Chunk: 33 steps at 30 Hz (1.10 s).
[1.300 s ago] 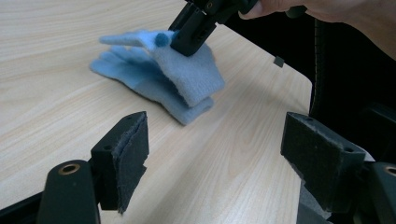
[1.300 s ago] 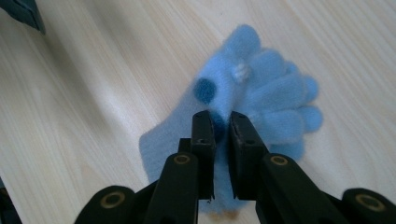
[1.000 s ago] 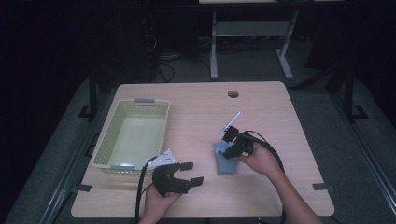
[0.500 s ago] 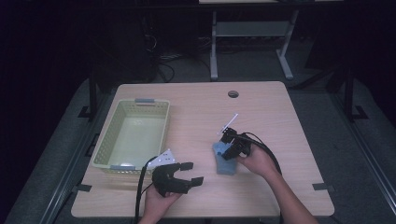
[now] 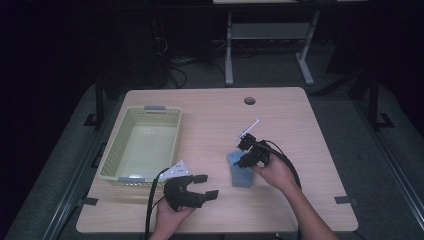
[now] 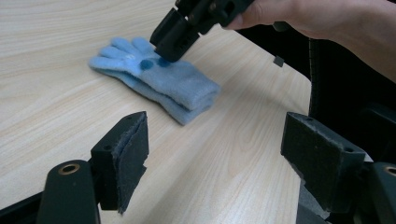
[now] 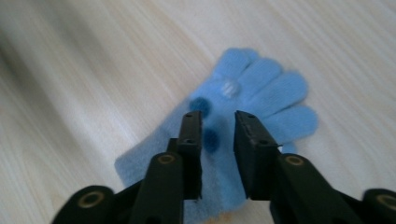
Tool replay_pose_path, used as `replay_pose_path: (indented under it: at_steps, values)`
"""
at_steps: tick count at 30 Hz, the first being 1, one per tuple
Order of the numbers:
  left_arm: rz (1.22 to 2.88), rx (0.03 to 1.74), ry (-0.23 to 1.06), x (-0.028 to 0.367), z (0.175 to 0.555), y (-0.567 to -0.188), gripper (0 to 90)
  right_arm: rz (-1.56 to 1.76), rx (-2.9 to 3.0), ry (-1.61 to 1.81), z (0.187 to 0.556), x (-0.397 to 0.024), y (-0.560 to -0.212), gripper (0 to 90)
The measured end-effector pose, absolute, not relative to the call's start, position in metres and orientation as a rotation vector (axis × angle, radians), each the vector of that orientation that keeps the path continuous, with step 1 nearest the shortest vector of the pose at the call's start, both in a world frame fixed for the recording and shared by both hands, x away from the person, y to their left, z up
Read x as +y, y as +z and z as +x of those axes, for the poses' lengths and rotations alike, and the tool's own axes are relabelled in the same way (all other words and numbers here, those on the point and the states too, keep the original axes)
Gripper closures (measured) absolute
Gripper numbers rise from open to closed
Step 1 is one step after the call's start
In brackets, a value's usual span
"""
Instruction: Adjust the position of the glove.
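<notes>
Right now my right tool (image 5: pixel 246 151) sits directly over the pale blue knitted glove (image 5: pixel 241 172) that lies flat on the wooden counter (image 5: pixel 300 130), toward my right side. Its jaws are parted by a narrow gap with the glove's fabric showing between them — in the right gripper view I cannot tell whether they are touching the wool or just above it. That glove (image 7: pixel 261 102) has two darker blue dots and one whitish dot near the base of its fingers, and the jaw tips sit just beside the dark dots. From the left gripper view the glove (image 6: pixel 159 79) looks folded or doubled at the cuff end, with my right tool (image 6: pixel 180 32) coming down on it from above.

My left tool (image 5: pixel 200 187) rests near the counter's front edge with its jaws spread wide, holding nothing — well apart from the glove. Just beside it, to the left, stands a pale green basket (image 5: pixel 112 155), with a small white object (image 5: pixel 175 169) at its near corner.
</notes>
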State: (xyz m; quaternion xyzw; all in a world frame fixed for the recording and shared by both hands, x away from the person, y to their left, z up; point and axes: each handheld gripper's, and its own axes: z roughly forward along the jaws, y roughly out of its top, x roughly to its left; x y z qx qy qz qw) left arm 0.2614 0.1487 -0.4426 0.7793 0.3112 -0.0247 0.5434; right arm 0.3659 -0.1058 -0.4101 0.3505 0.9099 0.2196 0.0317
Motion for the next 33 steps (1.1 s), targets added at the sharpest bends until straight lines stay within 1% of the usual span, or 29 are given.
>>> replay_pose_path:
  at_steps: [7,11,14,25,33]
  values:
    - [1.85,0.738,-0.067,0.147,0.261,-0.443,23.0,1.104,2.824,0.662,0.369,-0.101,-0.421,79.6]
    - [1.851,0.73,-0.061,0.147,0.26,-0.443,23.0,1.126,2.834,0.638,0.371,-0.099,-0.431,79.6]
    - [1.849,0.733,-0.065,0.146,0.26,-0.443,23.0,1.132,2.833,0.639,0.371,-0.098,-0.432,79.2]
    - [1.855,0.744,-0.081,0.141,0.263,-0.445,23.3,1.197,2.788,0.757,0.363,-0.113,-0.42,61.1]
    - [1.834,0.791,-0.104,0.134,0.27,-0.443,23.4,1.31,2.732,0.879,0.354,-0.135,-0.418,52.4]
